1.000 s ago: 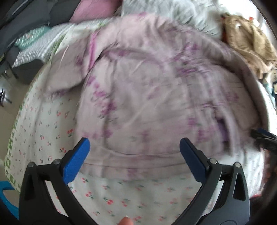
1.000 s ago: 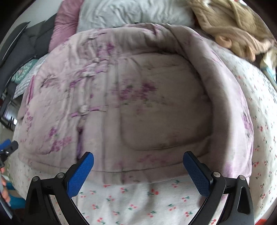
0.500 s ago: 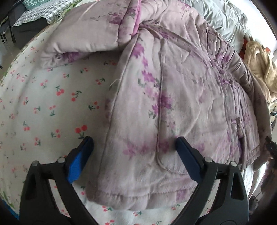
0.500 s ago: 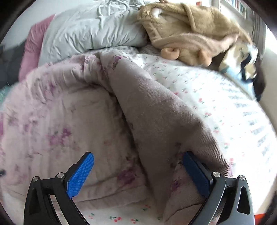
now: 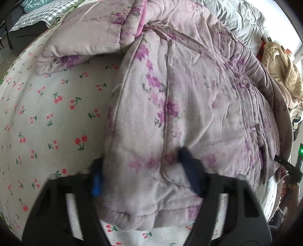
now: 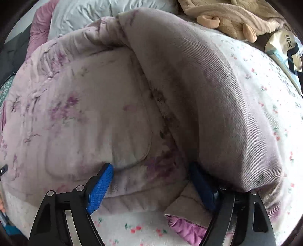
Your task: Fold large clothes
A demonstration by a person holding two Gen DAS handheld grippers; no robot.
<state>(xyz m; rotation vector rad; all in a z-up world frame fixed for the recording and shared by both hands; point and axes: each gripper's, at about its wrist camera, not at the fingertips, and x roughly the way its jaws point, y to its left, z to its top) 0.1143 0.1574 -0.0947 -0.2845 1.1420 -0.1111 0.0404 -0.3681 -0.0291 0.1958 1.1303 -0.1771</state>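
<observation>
A thick pale-lilac padded garment with purple flower print lies spread on a bed; it also fills the right wrist view. My left gripper is closing around the garment's near-left hem corner, with its blue pads pressing into the fabric from both sides. My right gripper is closing around the near-right hem, beside the folded-over greyish sleeve. Its blue pads touch the cloth. Both sets of jaws still stand well apart with the thick fabric between them.
The bed sheet is white with red cherries. A grey pillow and a pink one lie at the head. A tan plush robe and a bag lie at the far right. Furniture stands beyond the left bed edge.
Both grippers have moved outward to the garment's two near hem corners and pushed onto the fabric. Their jaws have narrowed from wide open to partly closed around the hem.
</observation>
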